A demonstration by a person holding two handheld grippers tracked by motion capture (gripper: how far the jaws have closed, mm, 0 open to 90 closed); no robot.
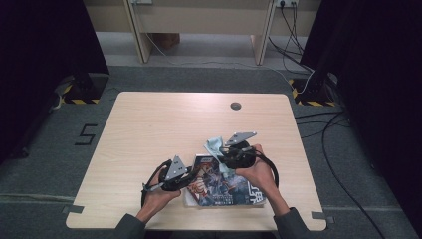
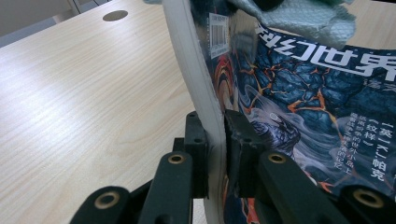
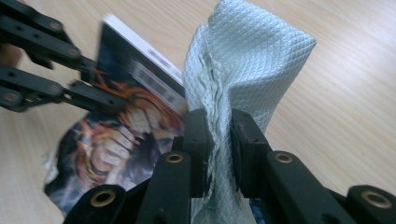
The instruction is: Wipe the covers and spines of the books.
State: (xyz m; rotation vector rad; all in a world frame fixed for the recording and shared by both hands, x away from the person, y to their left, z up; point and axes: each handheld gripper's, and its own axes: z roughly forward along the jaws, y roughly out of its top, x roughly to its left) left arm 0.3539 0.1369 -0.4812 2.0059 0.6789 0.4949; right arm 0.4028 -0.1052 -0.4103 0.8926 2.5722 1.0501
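Note:
A magazine with a dark blue and orange cover lies near the table's front edge. My left gripper is shut on its left edge; in the left gripper view the white page block runs up between the pads, lifted and curved, and the cover spreads to the right. My right gripper is shut on a pale green cloth above the magazine's top edge. In the right gripper view the textured cloth stands bunched between the pads, and the magazine and the left gripper's black jaws sit at the left.
The light wooden table has a round cable hole at its back centre. A person's hands and dark sleeves enter from the bottom. Cables lie on the grey floor at the right, and dark curtains hang at both sides.

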